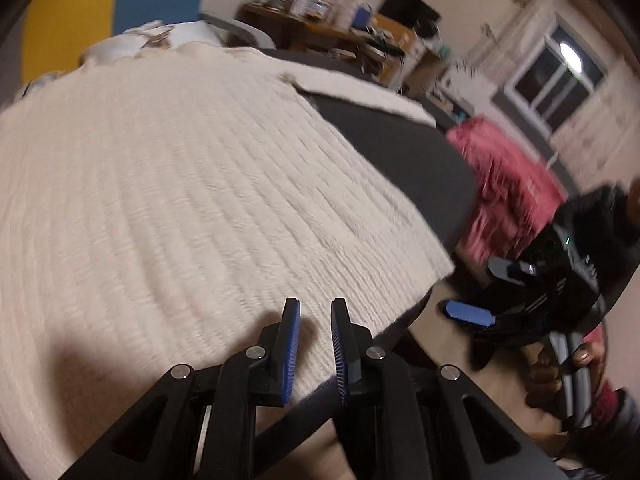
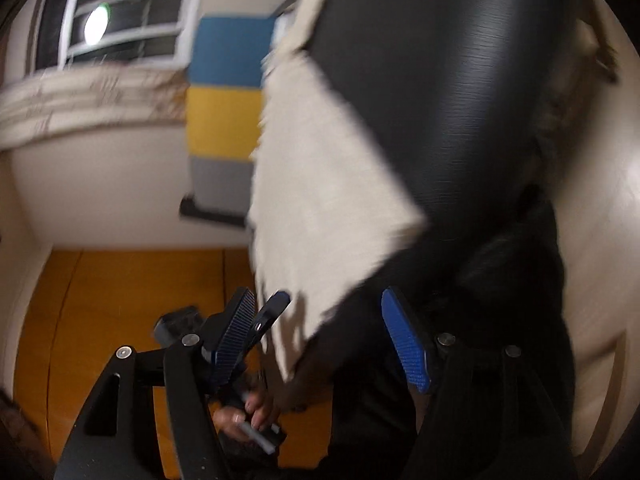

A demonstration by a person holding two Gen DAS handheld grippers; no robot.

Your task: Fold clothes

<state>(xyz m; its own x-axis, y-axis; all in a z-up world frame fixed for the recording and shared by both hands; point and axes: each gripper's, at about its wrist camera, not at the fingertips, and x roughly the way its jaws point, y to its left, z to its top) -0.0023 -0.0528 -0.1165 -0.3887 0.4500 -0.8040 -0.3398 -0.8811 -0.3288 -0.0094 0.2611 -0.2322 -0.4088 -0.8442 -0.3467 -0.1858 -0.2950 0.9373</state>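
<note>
**Both hand-held grippers clear of the spread sweater**

Your left hand-held gripper (image 1: 315,344) shows its jaws slightly apart, clamped on nothing, hovering above the cream knit sweater (image 1: 192,200). Your right hand-held gripper (image 1: 476,292) stands wide apart and empty beside the near corner. The sweater lies flat across the dark worktop (image 1: 400,152), one edge overhanging, probably laid out ready for a fold.

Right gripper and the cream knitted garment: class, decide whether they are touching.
Apart. The left wrist view shows the right gripper hanging off the table's edge, open, with bare space between its fingertips and the cream knitted garment.
</note>
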